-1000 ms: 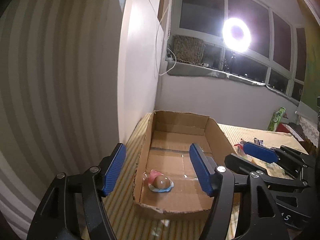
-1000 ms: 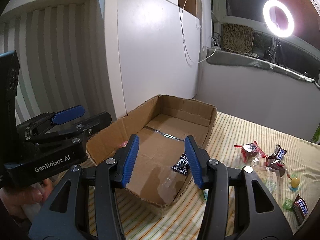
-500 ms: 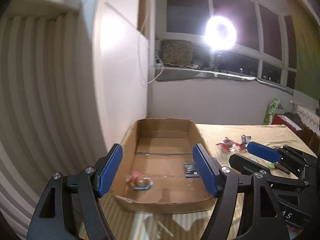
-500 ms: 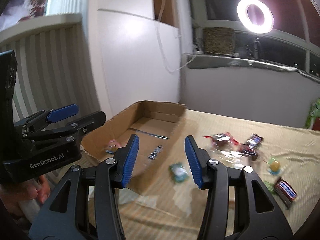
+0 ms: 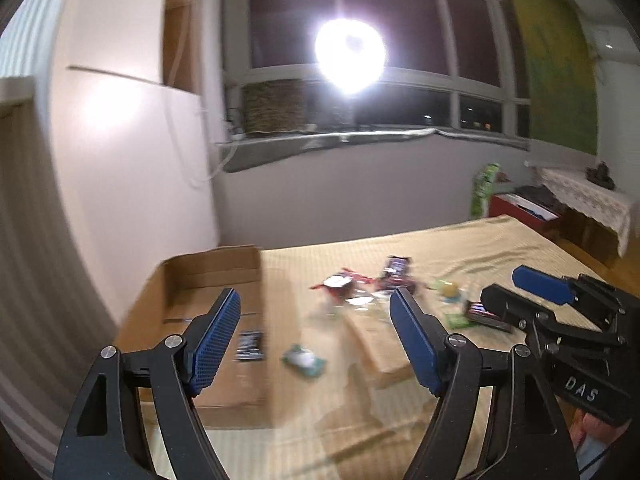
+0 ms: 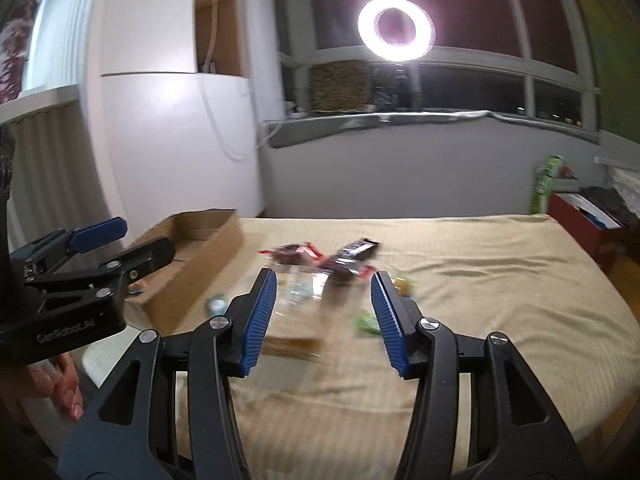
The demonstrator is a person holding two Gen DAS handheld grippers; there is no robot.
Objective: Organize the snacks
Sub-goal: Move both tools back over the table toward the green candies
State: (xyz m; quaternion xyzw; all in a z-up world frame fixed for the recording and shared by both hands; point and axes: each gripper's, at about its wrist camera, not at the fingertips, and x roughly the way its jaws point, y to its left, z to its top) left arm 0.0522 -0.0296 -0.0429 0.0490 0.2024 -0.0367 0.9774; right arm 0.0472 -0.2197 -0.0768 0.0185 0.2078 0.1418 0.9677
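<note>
Snacks (image 6: 320, 264): loose pile on the beige cloth (image 6: 480, 272), right of the box; motion blur prevented a sure count, about six or seven wrappers made out. Among them: red wrapper (image 5: 340, 282); dark bar (image 6: 356, 250), long axis slanted up to the right; yellow-green sweet (image 5: 450, 290); green packet (image 6: 366, 322); pale green packet (image 5: 304, 360), alone just outside the box wall. One dark packet (image 5: 250, 346) inside the box, lying flat.
Cardboard box (image 5: 208, 280): one, open-topped, shallow, long axis running away from the cameras, at the cloth's left edge by the white wall.
Left gripper (image 5: 316, 338): jaws apart and just widened, nothing between them, held above the box's right wall.
Right gripper (image 6: 324, 318): jaws partly apart, empty, aimed at the pile.
Ring lamp (image 6: 396, 28): one, lit, before the dark window.
</note>
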